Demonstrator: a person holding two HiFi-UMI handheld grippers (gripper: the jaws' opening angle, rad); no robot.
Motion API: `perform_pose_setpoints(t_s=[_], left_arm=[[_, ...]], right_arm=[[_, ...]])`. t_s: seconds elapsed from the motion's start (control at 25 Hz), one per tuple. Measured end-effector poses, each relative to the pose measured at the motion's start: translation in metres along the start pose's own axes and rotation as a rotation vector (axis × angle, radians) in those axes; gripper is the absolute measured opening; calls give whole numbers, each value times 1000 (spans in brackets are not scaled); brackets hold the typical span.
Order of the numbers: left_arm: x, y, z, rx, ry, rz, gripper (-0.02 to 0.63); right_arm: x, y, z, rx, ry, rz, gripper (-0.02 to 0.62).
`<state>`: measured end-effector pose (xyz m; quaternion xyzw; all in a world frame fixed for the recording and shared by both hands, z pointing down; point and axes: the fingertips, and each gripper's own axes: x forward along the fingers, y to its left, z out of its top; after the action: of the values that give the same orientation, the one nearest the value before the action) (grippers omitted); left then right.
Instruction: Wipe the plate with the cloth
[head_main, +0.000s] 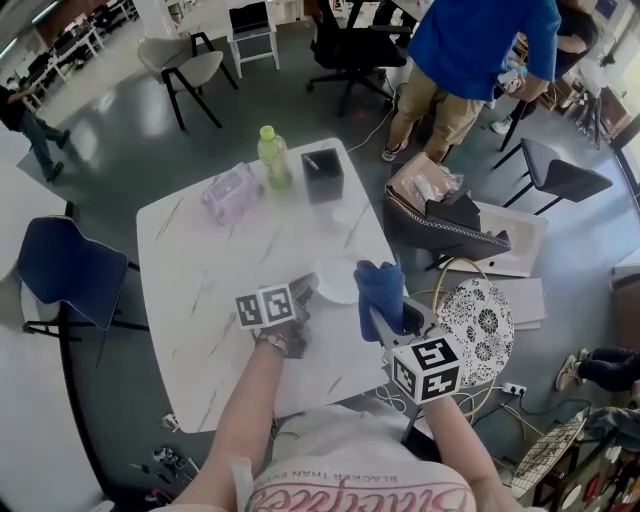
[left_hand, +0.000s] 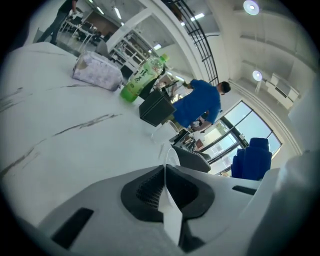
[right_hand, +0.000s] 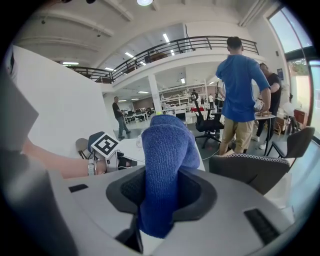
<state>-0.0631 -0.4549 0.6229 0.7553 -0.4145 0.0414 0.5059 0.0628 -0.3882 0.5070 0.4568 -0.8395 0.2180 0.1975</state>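
Plate (head_main: 335, 281) sat at the centre of the head view, over the near right part of the white surface (head_main: 200, 260). Your left hand-held gripper (head_main: 303, 292) was shut on its near rim. The blue cloth (head_main: 380, 285) was just to its right, clamped in your right hand-held gripper (head_main: 392, 318), with most of the wad standing out past the jaw tips.

To wipe well, I judged you needed a firm left grip, because a thin rim pinched between pads could pivot under pressure. You also needed to lay the free end of the cloth flat on the plate's face, press lightly, and sweep from the held side outward with the hard jaw tips kept off the plate.

The left gripper view showed what the head view hid under the marker cube. There the plate (left_hand: 170, 210) ran edge-on as a thin white strip squeezed in the left hand-held gripper (left_hand: 165, 172).

The right gripper view showed how deep the cloth (right_hand: 165, 165) sat in the right hand-held gripper (right_hand: 162, 186).

Only the head view showed plate and cloth together, and whether they touched could not be told.
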Motion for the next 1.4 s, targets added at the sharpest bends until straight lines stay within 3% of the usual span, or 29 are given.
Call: perform_pose_setpoints(t_s=[0.36,0.96,1.2,1.4], left_arm=[[-33,-46,9,100,-102,-62,11],[-132,-143,48,249,-390,-187,11],[-153,-167,48,323,-449,-205,11],[-159,-171,48,307,-479,-200,11]], right_arm=[[-22,8,12,-8,-65,-9,123],[-82,18,80,-74,-266,-9,123],[-85,61,106,-170,-308,88,123],[-71,102,128,-194,-356,180,124]])
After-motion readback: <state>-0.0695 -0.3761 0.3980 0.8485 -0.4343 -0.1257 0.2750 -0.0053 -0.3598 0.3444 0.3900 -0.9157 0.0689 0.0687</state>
